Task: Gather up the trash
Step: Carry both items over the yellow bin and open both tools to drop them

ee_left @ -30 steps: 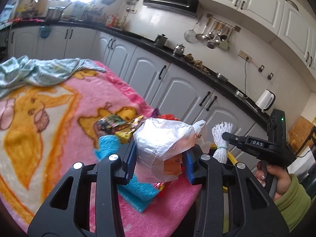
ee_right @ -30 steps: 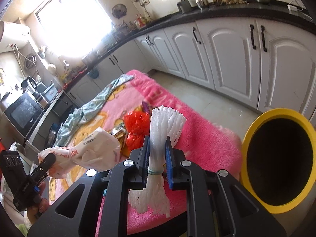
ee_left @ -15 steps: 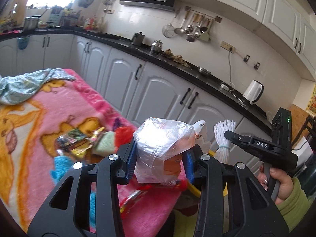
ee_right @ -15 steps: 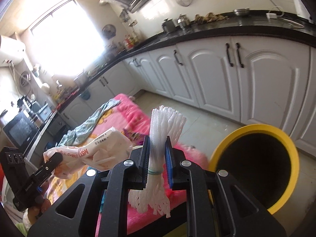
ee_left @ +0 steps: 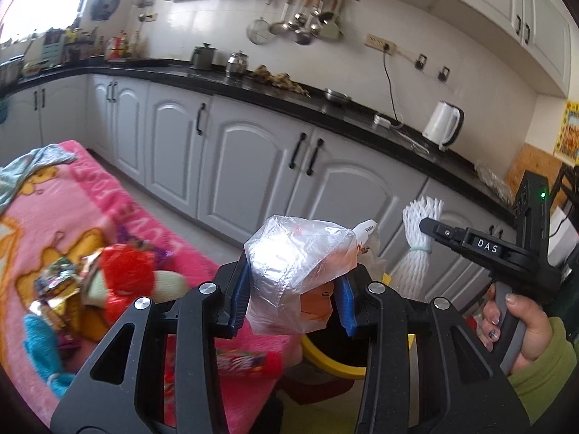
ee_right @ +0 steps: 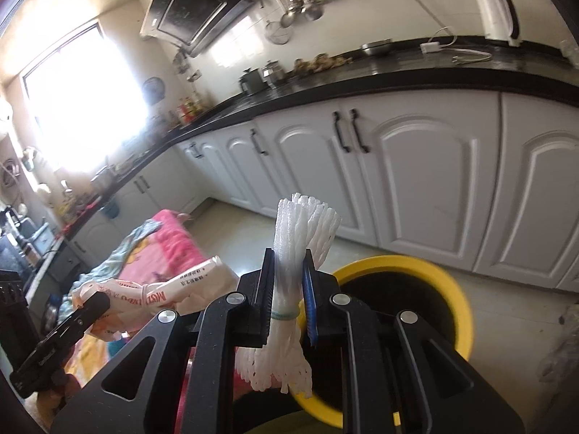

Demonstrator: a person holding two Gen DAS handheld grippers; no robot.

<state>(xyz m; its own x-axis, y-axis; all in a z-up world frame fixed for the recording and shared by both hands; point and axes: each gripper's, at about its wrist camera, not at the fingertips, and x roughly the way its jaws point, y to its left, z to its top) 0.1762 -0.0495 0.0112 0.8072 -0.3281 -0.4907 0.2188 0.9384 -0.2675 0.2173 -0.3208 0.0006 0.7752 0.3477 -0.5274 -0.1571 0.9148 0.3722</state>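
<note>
Left wrist view: we read "DAS" on our right gripper, clamped on the foam net. Our left gripper pinches the plastic bag; its red print stays unreadable.

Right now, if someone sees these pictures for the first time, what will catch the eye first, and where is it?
The left tool grips a crumpled clear plastic bag in the middle of its view. The right tool is shut on a white foam net bundle, just before the yellow bin on the floor. On the left lies a pink blanket with a red bag and wrappers.
</note>
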